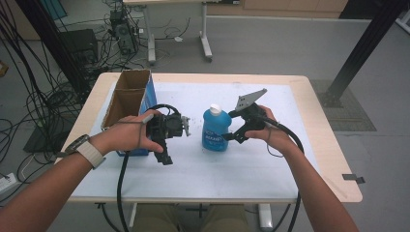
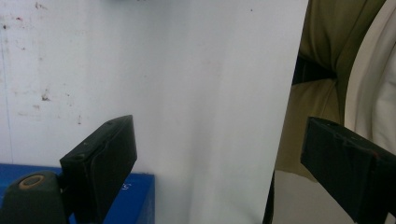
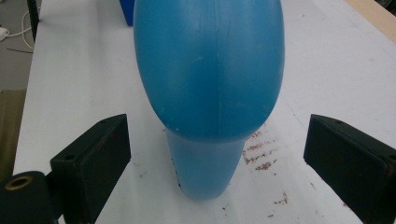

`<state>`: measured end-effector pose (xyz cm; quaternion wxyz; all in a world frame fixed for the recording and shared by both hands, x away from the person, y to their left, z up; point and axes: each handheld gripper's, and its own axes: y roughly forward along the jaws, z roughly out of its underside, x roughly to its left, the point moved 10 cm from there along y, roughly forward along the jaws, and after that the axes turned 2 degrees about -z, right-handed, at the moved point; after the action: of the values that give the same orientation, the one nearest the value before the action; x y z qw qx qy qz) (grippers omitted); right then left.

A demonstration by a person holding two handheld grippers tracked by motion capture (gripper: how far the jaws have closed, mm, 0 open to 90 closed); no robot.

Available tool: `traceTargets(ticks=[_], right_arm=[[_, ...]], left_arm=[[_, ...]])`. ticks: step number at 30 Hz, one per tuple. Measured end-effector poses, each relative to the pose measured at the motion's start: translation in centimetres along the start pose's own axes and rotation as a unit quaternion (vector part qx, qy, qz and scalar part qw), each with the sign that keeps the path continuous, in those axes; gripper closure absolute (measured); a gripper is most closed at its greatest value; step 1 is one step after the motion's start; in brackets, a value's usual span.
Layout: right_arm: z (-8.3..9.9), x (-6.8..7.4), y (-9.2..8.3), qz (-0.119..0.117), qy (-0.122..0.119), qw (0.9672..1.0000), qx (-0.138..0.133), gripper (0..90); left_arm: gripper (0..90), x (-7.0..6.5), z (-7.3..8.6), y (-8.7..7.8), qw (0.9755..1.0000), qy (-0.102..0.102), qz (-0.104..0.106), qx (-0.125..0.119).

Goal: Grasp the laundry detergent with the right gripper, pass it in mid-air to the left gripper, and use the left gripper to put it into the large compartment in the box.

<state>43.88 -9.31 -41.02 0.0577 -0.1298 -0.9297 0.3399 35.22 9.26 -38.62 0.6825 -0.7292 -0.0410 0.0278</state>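
A blue plastic bottle (image 1: pixel 215 129) with a white cap stands upright in the middle of the white mat (image 1: pixel 270 111). My right gripper (image 1: pixel 231 126) is level with it on its right side, jaws open. In the right gripper view the bottle (image 3: pixel 210 84) bulges between the two wide-apart jaws of the right gripper (image 3: pixel 217 135), and neither pad touches it. My left gripper (image 1: pixel 167 150) hangs left of the bottle, held by a hand with a wristwatch. In the left gripper view the left gripper (image 2: pixel 215 135) stands open over bare mat with nothing between its jaws.
An open-topped cardboard box (image 1: pixel 130 96) with blue sides stands at the mat's left edge, right behind the left hand; its blue side (image 2: pixel 135 200) shows close to the left jaw. The table's front edge and the person's trousers (image 2: pixel 322 60) lie beyond. Cables trail from both grippers.
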Motion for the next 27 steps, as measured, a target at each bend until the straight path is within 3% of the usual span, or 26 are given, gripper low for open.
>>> traceTargets(ticks=[27], right_arm=[[-0.16, 0.00, 0.69, -0.006, 0.003, 1.0000, -0.005, 7.2]], left_arm=[[11.1, 0.07, 0.10, 0.05, 1.0000, -0.002, 0.000, 0.000]])
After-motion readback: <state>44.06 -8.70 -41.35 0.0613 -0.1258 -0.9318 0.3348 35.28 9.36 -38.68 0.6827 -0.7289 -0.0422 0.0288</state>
